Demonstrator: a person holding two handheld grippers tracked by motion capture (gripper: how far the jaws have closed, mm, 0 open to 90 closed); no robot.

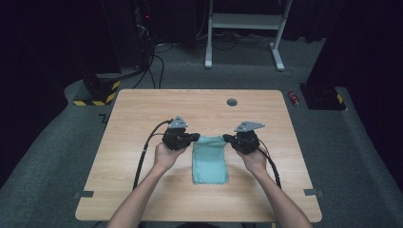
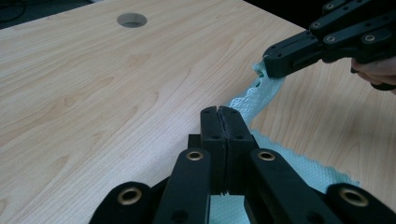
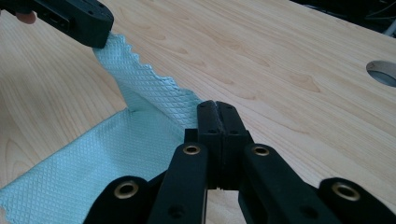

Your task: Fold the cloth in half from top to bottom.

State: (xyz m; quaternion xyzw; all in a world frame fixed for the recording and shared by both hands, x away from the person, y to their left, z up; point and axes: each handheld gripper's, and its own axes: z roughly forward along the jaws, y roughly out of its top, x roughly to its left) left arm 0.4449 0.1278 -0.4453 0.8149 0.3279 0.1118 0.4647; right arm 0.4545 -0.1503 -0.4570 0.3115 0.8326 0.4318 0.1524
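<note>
Both hand-held grippers [image 1: 196, 137] [image 1: 226, 138] clamped on cloth [image 1: 209, 164] far corners | long axis toward person

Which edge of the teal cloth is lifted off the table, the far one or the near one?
The far edge: the left gripper and right gripper each pinch one of its corners. The rest of the cloth, down to the near edge, lies flat on the table.

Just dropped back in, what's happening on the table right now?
A person holds a gripper in each hand at the far edge of a teal cloth on the wooden table. The left gripper and right gripper are each shut on a far corner, lifting that edge slightly while the near part lies flat.
</note>
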